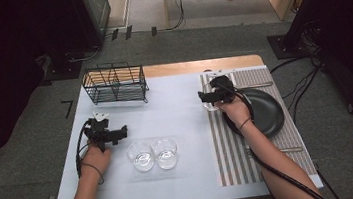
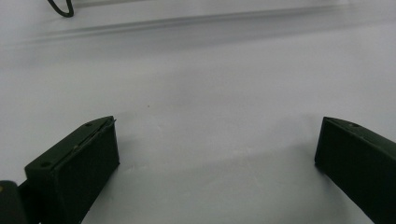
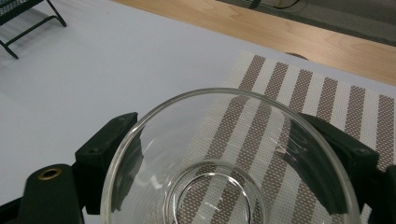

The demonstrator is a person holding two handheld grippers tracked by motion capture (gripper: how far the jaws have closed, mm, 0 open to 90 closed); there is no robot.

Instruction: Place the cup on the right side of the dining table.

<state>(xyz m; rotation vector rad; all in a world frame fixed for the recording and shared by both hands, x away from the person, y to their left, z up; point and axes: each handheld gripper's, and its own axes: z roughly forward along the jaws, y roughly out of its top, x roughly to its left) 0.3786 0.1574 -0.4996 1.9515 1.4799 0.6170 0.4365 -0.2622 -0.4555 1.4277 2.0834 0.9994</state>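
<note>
Glass [image 3: 233, 172] clamped in right hand-held gripper [image 1: 213, 98] at placemat [image 1: 230, 143] edge; left hand-held gripper [image 1: 113, 134] wide open, empty.

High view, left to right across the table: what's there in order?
Left gripper → wire rack → two empty glasses → right gripper, jaws around a glass → black plate on the striped placemat.

Glass [image 3: 229, 163] cut off at six o'clock; black plate [image 1: 267, 114] partly hidden at nine o'clock behind right hand [image 1: 235, 110].
</note>
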